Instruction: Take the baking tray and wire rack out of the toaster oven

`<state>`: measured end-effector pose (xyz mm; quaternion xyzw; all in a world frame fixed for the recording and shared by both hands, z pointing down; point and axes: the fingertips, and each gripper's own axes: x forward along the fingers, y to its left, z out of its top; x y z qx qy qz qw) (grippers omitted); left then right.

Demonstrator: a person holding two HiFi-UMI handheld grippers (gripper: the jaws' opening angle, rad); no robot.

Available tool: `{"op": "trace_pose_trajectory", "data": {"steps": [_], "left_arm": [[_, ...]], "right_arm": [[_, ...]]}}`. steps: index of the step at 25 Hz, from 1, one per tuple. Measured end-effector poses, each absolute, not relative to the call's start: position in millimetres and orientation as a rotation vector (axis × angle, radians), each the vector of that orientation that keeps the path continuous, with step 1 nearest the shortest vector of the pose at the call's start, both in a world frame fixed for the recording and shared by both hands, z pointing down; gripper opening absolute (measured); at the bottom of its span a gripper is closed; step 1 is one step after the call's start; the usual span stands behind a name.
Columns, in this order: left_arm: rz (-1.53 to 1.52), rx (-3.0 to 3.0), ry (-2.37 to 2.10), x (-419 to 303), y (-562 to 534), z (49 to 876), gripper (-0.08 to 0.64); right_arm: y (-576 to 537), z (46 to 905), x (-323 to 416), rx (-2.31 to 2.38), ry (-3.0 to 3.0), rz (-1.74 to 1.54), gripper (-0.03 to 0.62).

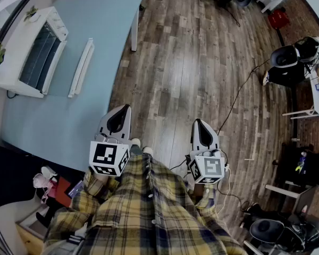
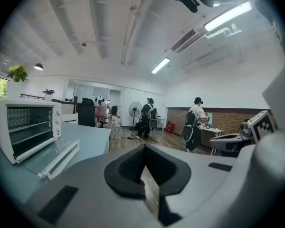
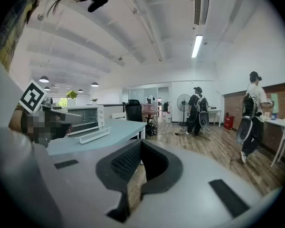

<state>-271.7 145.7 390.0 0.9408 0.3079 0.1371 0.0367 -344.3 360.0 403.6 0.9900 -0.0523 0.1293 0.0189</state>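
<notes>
Toaster oven [image 1: 29, 52]: one. Left gripper [image 1: 123, 110], right gripper [image 1: 199, 124]: jaws together.

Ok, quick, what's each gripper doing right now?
Left gripper: jaws closed, holding nothing.
Right gripper: jaws closed, holding nothing.

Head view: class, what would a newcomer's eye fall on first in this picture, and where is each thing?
The white toaster oven at the upper left, on the pale blue table, catches the eye first, with its door dropped open flat. Next come the left gripper and right gripper at lower centre. Both are shut and empty, well short of the oven.
</notes>
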Motion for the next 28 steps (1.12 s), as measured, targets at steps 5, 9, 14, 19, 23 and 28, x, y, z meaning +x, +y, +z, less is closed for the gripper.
{"op": "trace_pose_trajectory", "data": {"steps": [5,9,14,19,23,28], "left_arm": [[0.416,2.901,0.933,-275,147,389,-0.006],[0.389,2.905,0.900,-274,148,385,0.002],[0.367,2.916,0.837,-278,149,385,0.086],[0.396,2.915,0.805,-271,149,393,0.137],[0.418,2.909,0.755,-247,138,407,0.163],[0.398,2.920,0.681,-191,121,412,0.181]], "right_arm": [[364,399,-346,3.132,-0.184,0.364,0.003],[367,396,-348,3.195,-0.243,0.348,0.031],[377,396,-349,3.230,-0.315,0.332,0.127],[389,405,-339,3.255,-0.314,0.368,0.173],[385,417,-308,3.262,-0.351,0.396,0.202],[367,423,-241,3.251,-0.449,0.397,0.229]]}}
